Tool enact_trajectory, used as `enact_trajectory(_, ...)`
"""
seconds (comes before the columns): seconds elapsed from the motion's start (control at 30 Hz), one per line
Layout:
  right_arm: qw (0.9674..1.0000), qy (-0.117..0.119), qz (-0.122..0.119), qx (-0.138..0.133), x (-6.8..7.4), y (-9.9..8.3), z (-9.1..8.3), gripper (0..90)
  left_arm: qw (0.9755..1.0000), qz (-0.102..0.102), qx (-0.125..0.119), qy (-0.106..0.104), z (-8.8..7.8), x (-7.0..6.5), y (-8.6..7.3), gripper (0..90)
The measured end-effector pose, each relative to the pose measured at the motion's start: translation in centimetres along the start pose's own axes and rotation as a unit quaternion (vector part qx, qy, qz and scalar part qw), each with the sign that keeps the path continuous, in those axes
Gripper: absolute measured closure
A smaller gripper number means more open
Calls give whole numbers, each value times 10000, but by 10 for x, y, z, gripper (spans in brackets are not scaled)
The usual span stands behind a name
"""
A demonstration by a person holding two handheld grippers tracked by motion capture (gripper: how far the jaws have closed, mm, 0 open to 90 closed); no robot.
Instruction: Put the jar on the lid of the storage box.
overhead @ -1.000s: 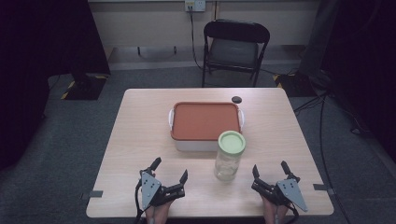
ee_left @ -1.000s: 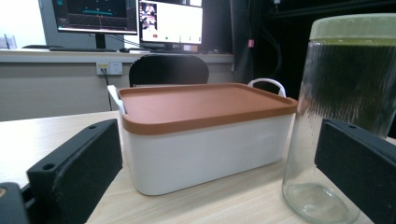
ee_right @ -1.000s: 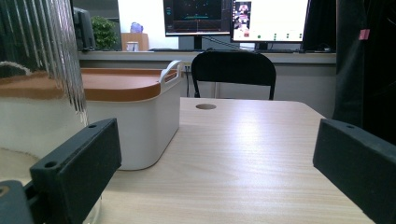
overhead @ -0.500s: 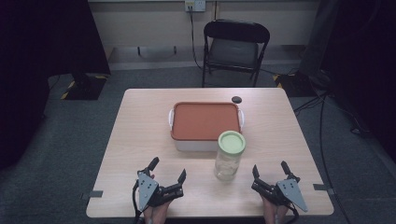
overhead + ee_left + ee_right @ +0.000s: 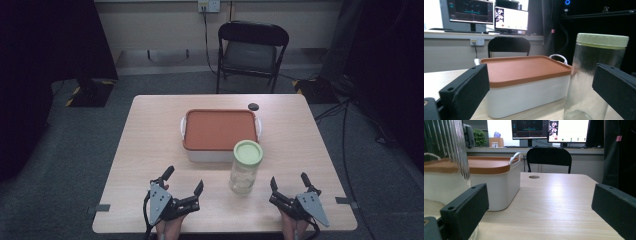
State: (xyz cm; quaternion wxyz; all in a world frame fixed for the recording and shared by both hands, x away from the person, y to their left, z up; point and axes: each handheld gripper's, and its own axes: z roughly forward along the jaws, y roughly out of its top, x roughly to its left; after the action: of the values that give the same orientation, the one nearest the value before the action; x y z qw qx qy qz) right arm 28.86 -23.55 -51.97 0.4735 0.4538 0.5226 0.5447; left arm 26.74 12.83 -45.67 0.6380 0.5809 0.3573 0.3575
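Resting at the near edge of the table, the left gripper has its jaws spread wide apart with nothing between them, and the right gripper sits likewise at the near right, jaws parted and empty. Between the two, slightly forward of both, stands the clear glass jar with its pale green lid screwed on top.

The jar stands upright, so its long axis is vertical, and it is empty as far as the views show. From the left gripper it lies ahead and to the right; in the left gripper view the jar stands just inside the right-hand jaw. From the right gripper it lies ahead and to the left; in the right gripper view its ribbed glass wall rises above the left-hand jaw. In the high view both grippers are near it and not touching; the right one looks about as close as the left, perhaps slightly closer.

Just behind the jar, close to it, sits a white storage box with an orange lid closed on it. A small dark disc lies beyond the box, and a black folding chair stands past the far edge.

The likely next move is a sideways grasp on the jar's body by one gripper, leaving the other for the lid.
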Motion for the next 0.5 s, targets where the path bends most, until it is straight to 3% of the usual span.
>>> enact_trajectory(0.17, 10000, 1, 0, 1, 0, 0, 0, 2, 9999, -60, -78, -134, 6, -5, 4, 6)
enact_trajectory(0.5, 10000, 4, 1, 4, 0, 0, 0, 3, 9993, 75, -26, -365, 15, -19, 10, 6)
